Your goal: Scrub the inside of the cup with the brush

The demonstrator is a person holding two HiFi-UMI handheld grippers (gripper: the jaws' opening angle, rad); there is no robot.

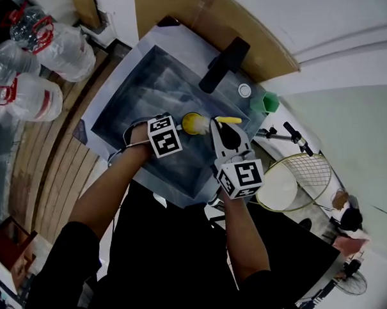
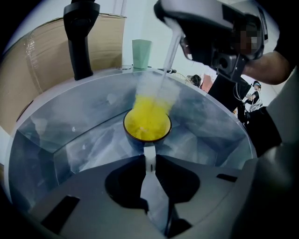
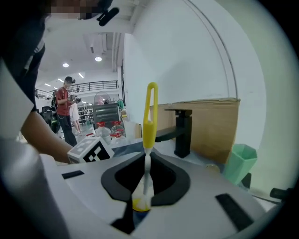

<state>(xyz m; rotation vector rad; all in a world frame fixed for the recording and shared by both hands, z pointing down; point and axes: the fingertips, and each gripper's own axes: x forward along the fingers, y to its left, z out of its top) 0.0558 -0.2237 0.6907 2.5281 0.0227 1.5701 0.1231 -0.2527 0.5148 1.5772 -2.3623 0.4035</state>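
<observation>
Left gripper: I have its jaws nearly together, pinching the white handle of the cup.
Right gripper: I have it clamped on the brush stem.
Cup: in the sink, yellow brush head inside it.

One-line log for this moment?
left tongs: shut on cup handle | right tongs: shut on brush | brush head: inside cup | cup: in sink

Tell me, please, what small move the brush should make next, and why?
Probably press the brush down and sweep it round inside the cup: its yellow head sits at the mouth, and the left gripper grips the handle.
</observation>
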